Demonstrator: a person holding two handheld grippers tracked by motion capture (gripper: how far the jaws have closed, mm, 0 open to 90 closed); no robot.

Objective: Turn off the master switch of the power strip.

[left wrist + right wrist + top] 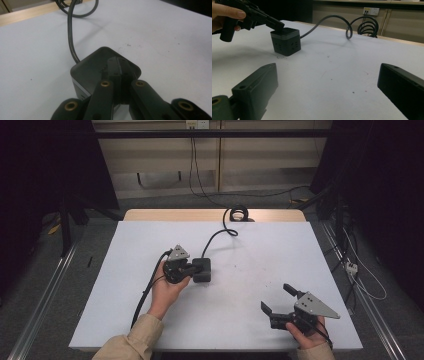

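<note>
Socket cube [202, 269] under closed left gripper [192, 268] jaws; right gripper [278, 299] jaws apart.

The table [125, 315] has a white top with a strip of bare wood along its far edge. A dark cube-shaped power socket [202, 269] sits near the middle, and its black cable [216, 236] runs across to a coil [238, 213] on the wooden strip.
</note>
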